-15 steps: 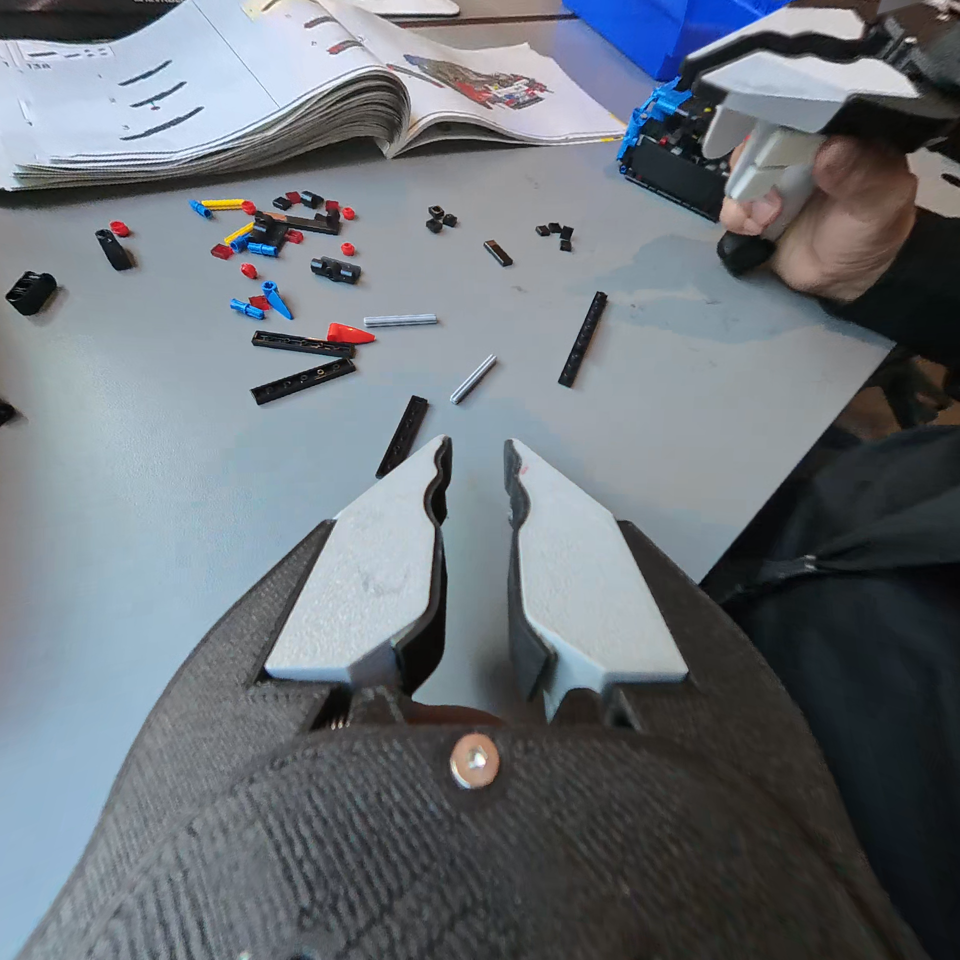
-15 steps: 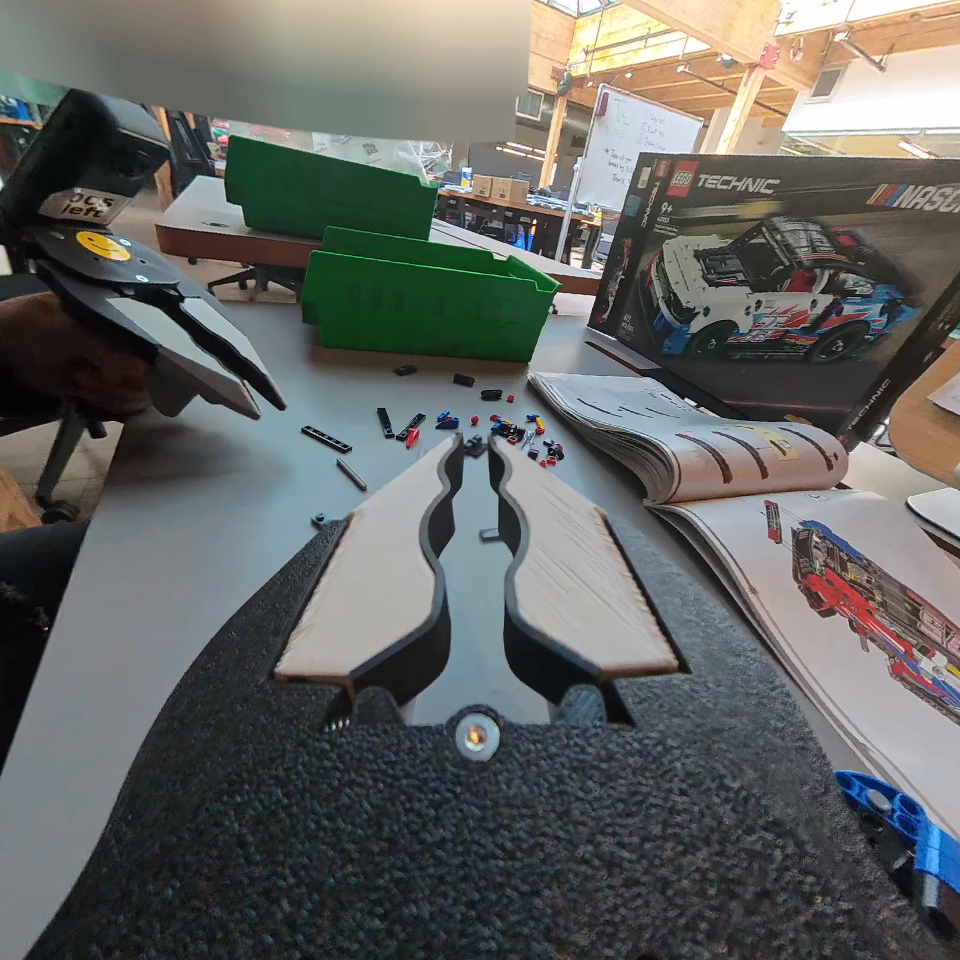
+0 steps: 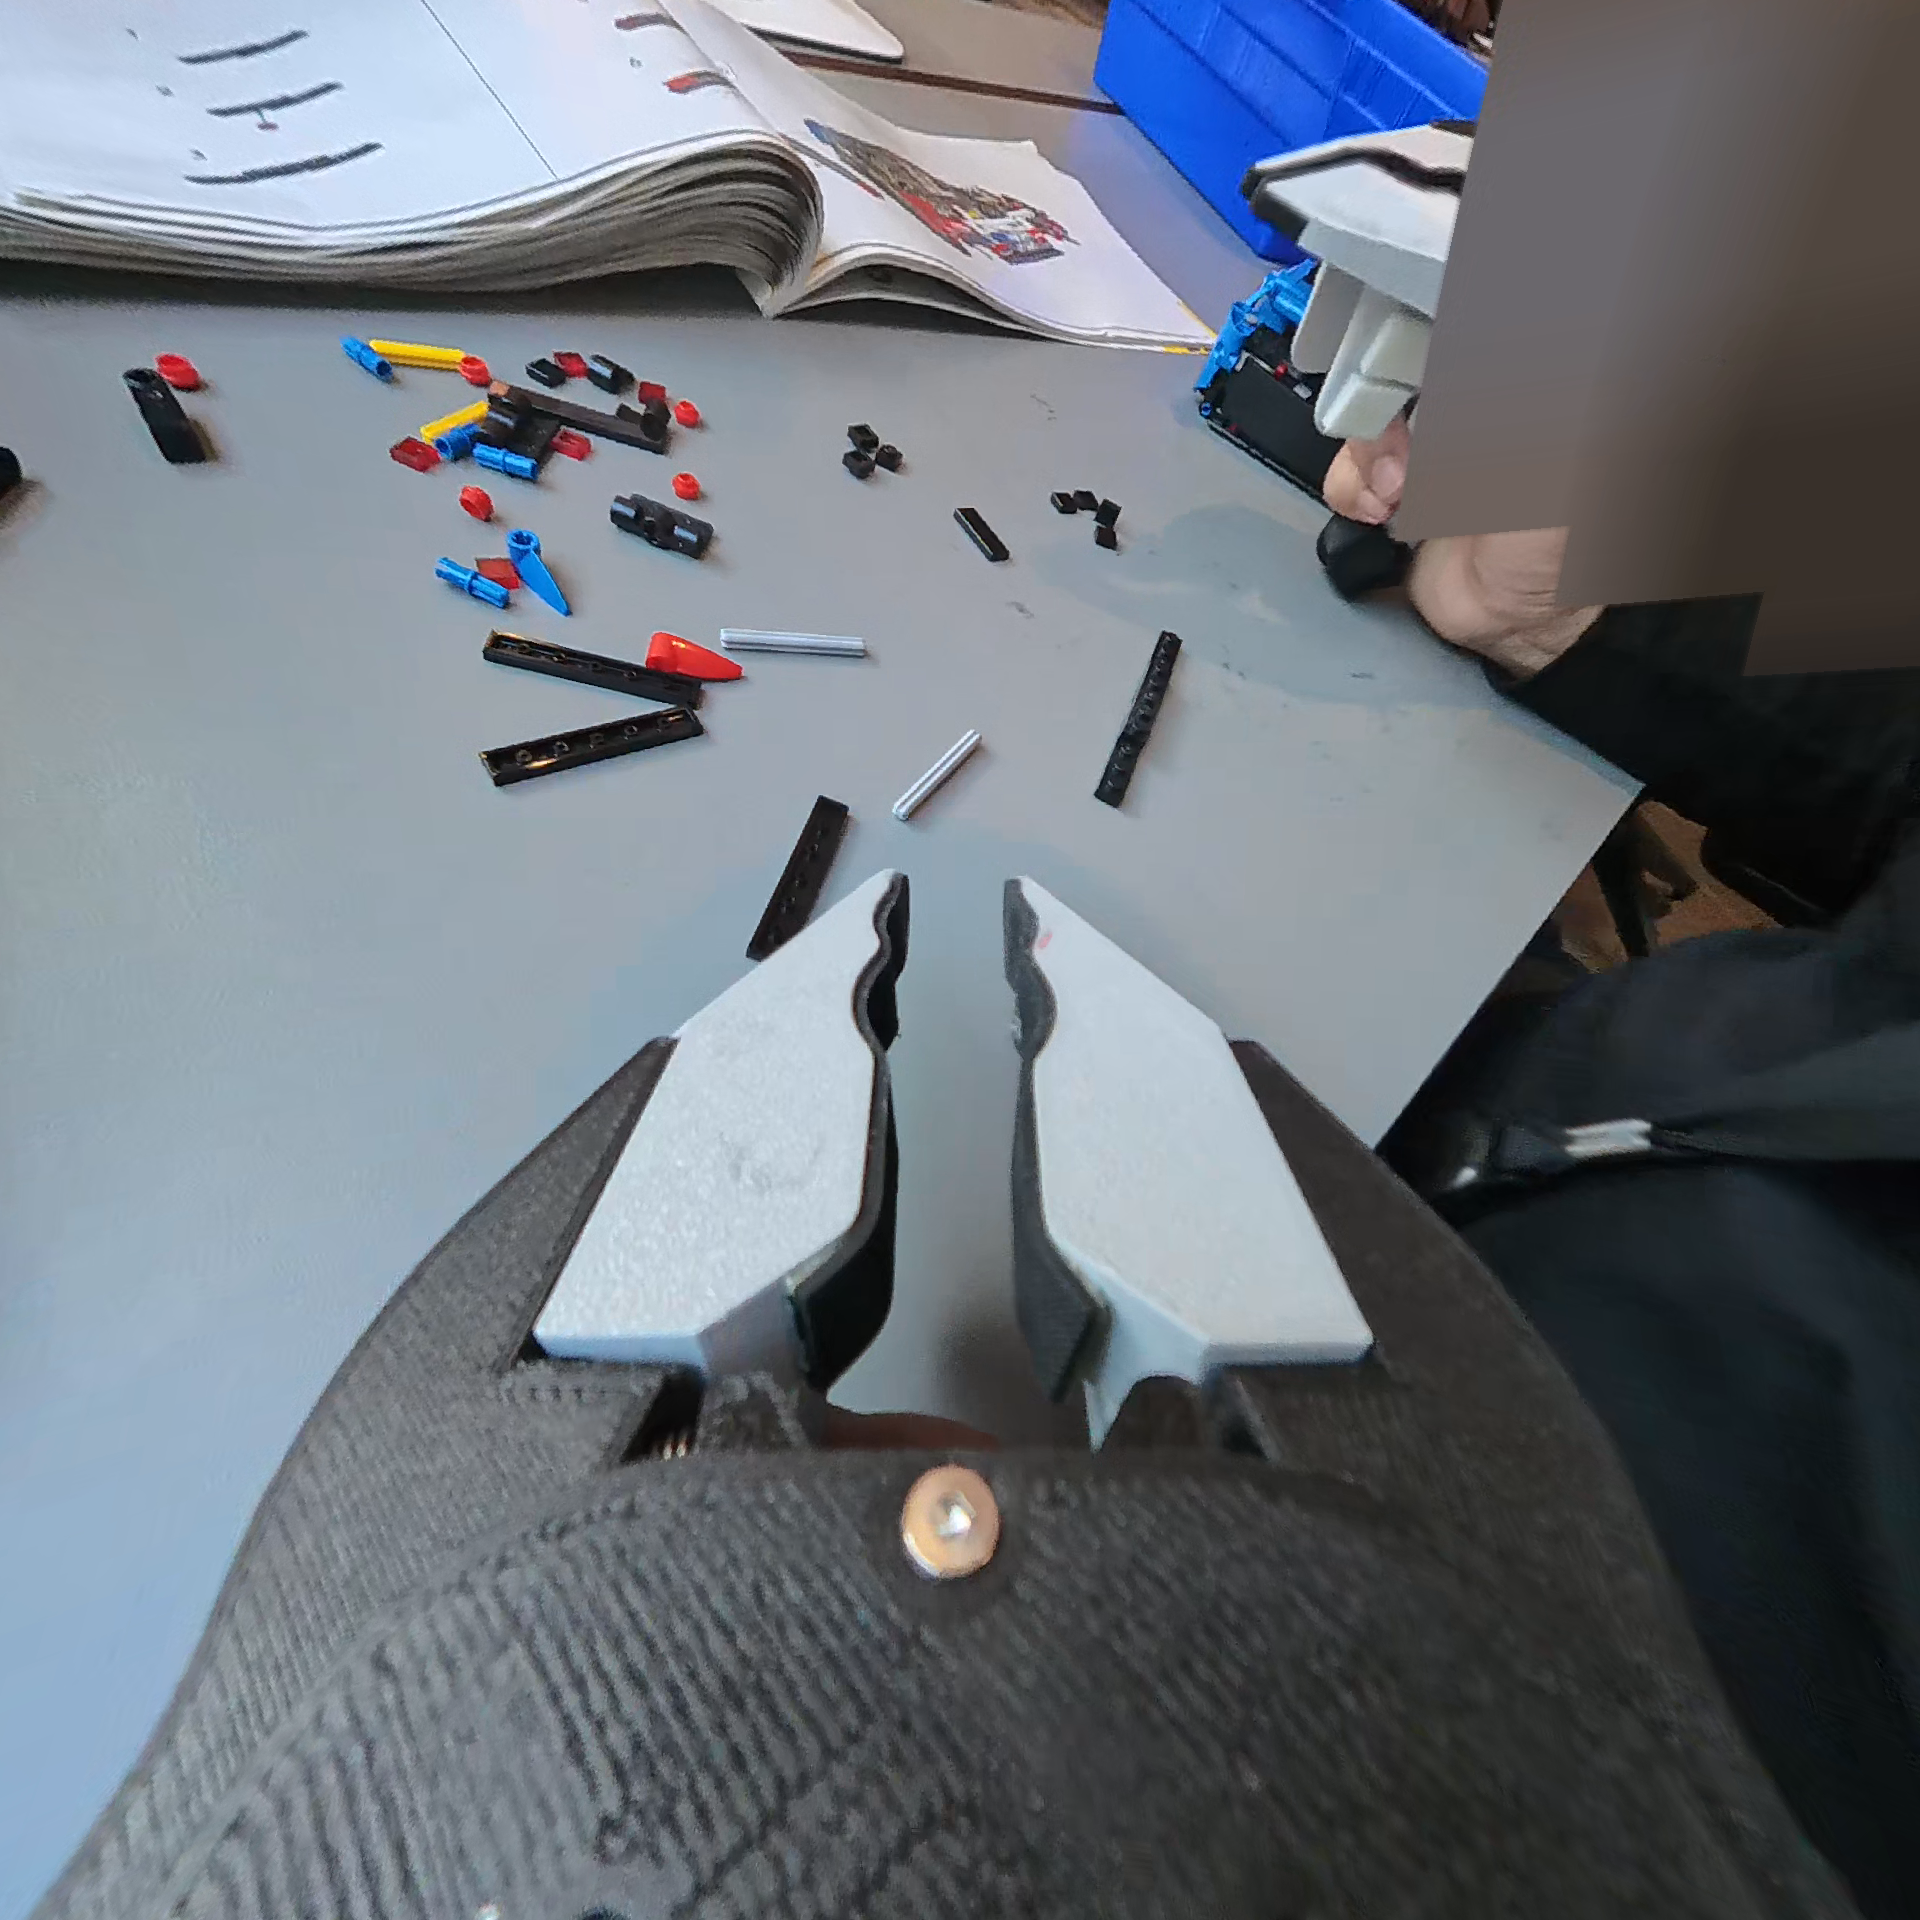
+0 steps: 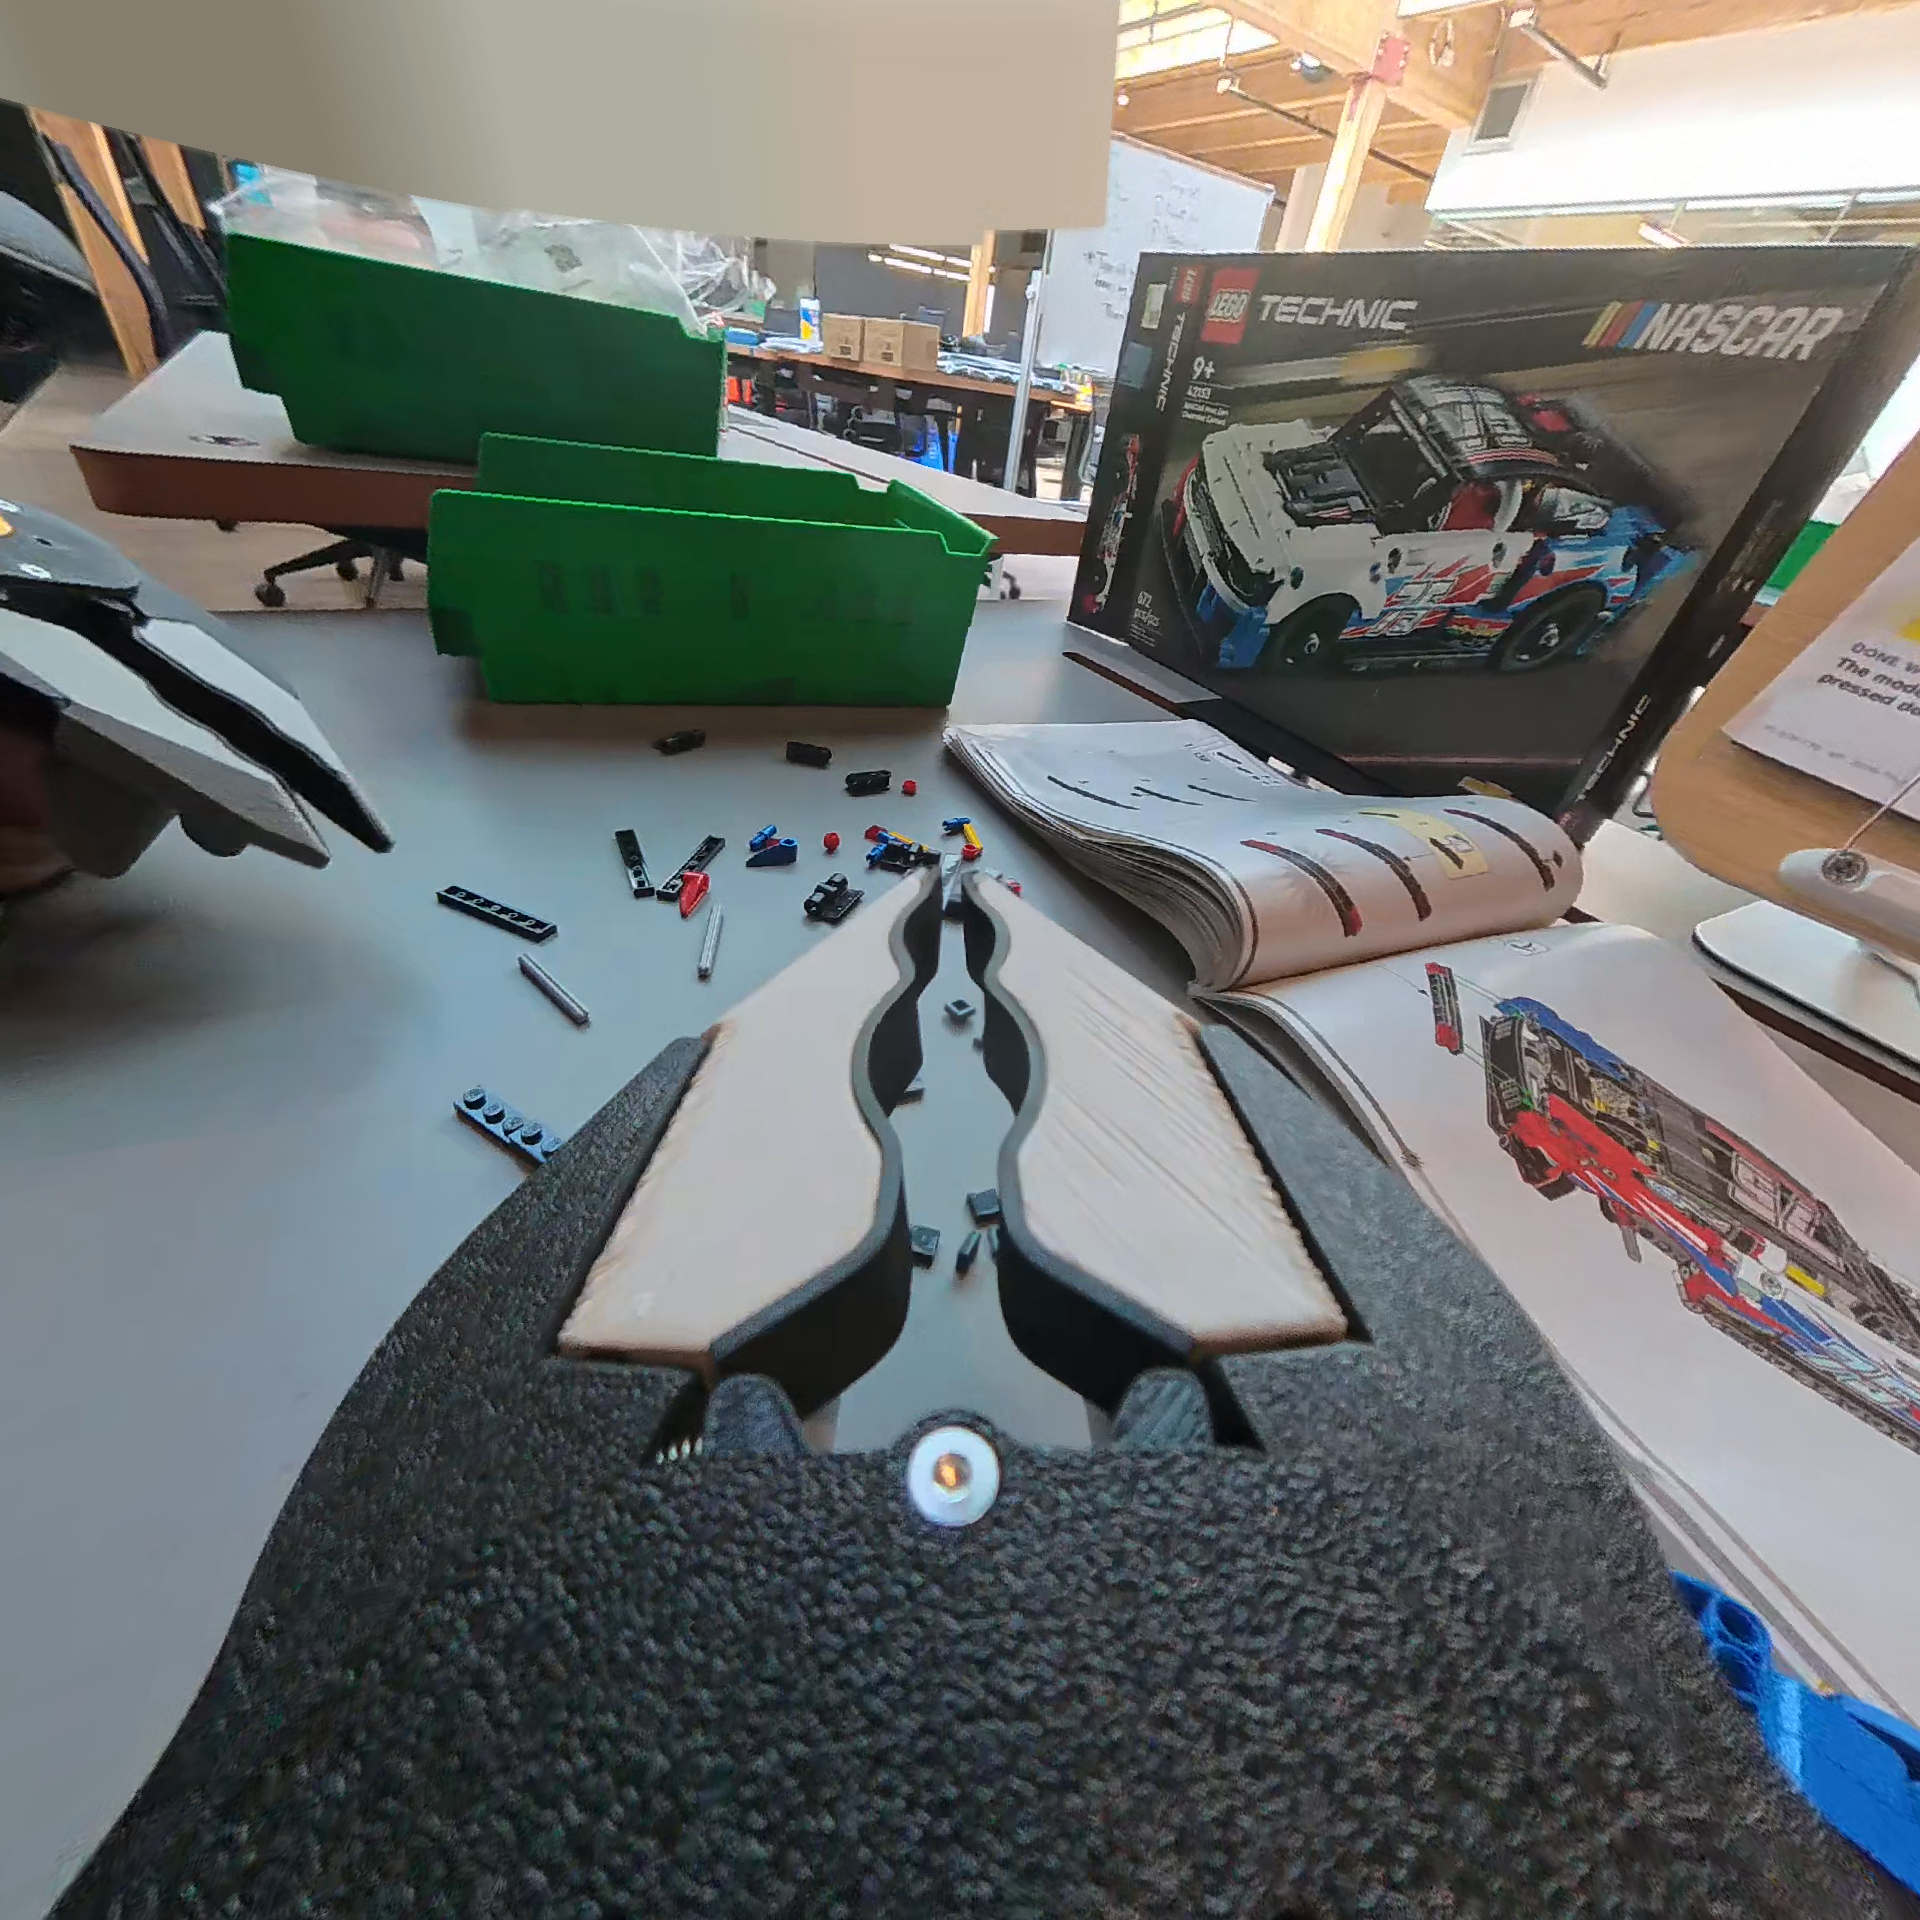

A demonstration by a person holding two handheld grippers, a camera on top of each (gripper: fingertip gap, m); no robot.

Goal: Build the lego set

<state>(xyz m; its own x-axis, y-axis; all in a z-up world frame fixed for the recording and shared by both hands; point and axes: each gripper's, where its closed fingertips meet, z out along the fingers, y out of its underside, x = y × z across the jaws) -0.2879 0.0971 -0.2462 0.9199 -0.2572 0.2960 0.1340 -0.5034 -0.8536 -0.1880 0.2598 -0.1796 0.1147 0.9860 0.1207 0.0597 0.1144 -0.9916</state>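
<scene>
Lego pieces [image 3: 582, 499] lie scattered on the grey tabletop [image 3: 260, 987], beside the open instruction booklet [image 3: 436, 135]. The left gripper [image 3: 954, 894] hovers above the tabletop near its edge, its jaws a little apart and empty, a black plate [image 3: 800, 878] just ahead of its left fingertip. The right gripper [image 4: 951, 883] hangs over several small black pieces [image 4: 961, 1226], its tips nearly closed, nothing held. A partly built blue and black assembly [image 3: 1252, 384] sits close to the right gripper.
</scene>
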